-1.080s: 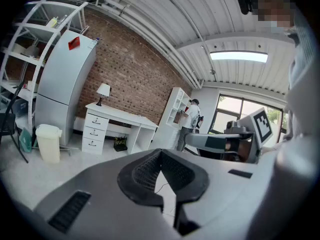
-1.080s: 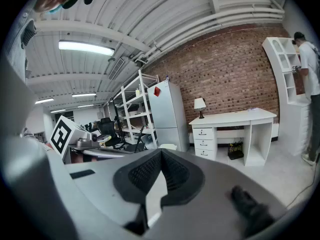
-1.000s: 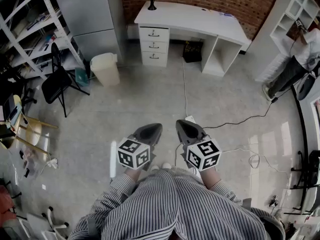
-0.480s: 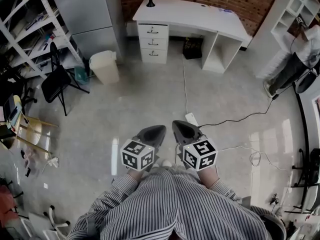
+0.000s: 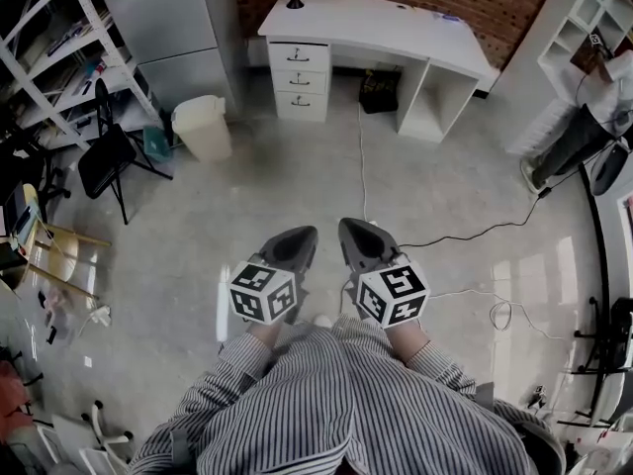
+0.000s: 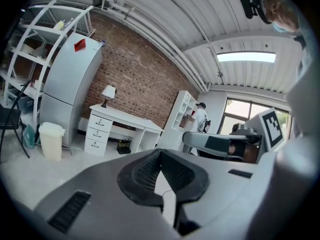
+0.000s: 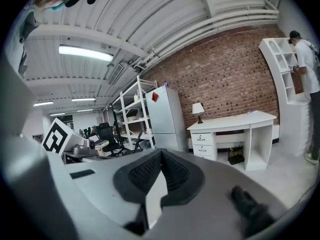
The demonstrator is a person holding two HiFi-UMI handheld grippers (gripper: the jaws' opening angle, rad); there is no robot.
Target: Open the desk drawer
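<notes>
A white desk (image 5: 396, 30) stands far off against the brick wall, with a stack of three drawers (image 5: 299, 79) at its left end, all closed. My left gripper (image 5: 300, 237) and right gripper (image 5: 351, 232) hang side by side over the floor, well short of the desk, both pointing towards it. Each is shut with nothing between its pads. The left gripper view shows the drawers (image 6: 96, 132) small beyond my left gripper (image 6: 161, 155). In the right gripper view the drawers (image 7: 204, 145) show past my right gripper (image 7: 161, 156).
A cream bin (image 5: 202, 127) and a black folding chair (image 5: 107, 158) stand left of the way to the desk, by a grey fridge (image 5: 168, 23) and white racks (image 5: 45, 62). A black bag (image 5: 379, 93) sits under the desk. Cables (image 5: 475, 234) trail across the floor. A person (image 5: 591, 127) stands by the right shelving (image 5: 584, 23).
Both grippers and the person carrying them have moved forward over the floor towards the desk. The power strip on the floor is now hidden under the right gripper. The jaws stay shut.
</notes>
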